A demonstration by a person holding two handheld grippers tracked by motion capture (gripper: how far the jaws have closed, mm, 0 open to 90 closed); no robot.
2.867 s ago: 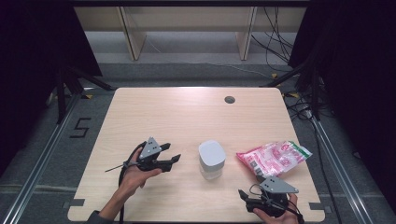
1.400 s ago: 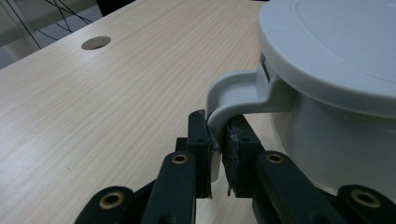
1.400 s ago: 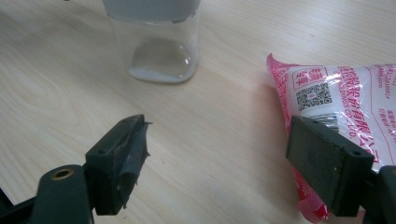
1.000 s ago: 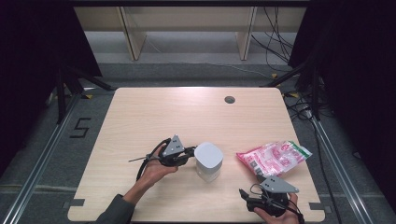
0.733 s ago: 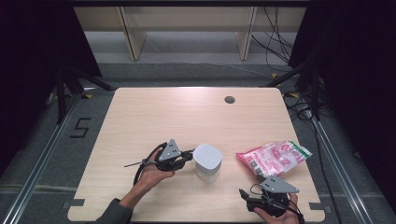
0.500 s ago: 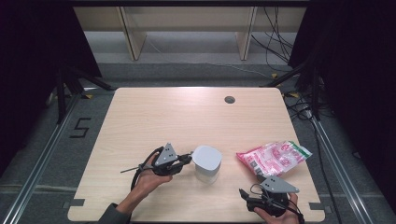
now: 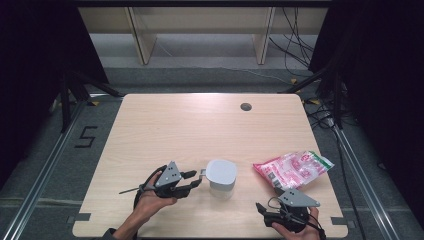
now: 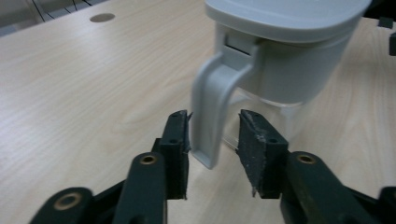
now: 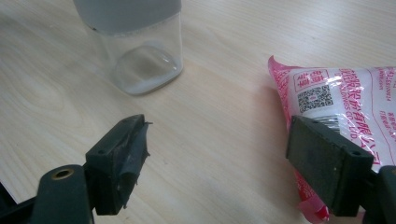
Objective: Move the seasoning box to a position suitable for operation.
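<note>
A clear jug (image 7: 221, 172) with a grey lid stands near the table's front edge. Its grey handle (image 7: 202, 172) points left toward my left gripper (image 7: 195, 178). In the left gripper view the handle (image 8: 208, 121) hangs between the two pads of the left gripper (image 8: 215, 116); the jaws have just been opening, and a gap shows on the right pad's side. My right gripper (image 7: 262, 209) rests low at the front right, wide open (image 9: 219, 135) with bare table between its jaws. The jug (image 9: 140, 42) is ahead of it to the left, and a pink-and-white bag (image 9: 345, 93) lies by its right jaw.
The pink-and-white bag (image 7: 292, 169) lies flat at the right of the table (image 7: 200, 125), just behind the right hand. A small round grommet (image 7: 245, 106) sits in the far right part of the tabletop. Cables run over the floor beyond the table.
My left gripper has slid left and toward the person, away from the jug's body, and its jaws have come apart around the handle. The jug and the right gripper have stayed put.
</note>
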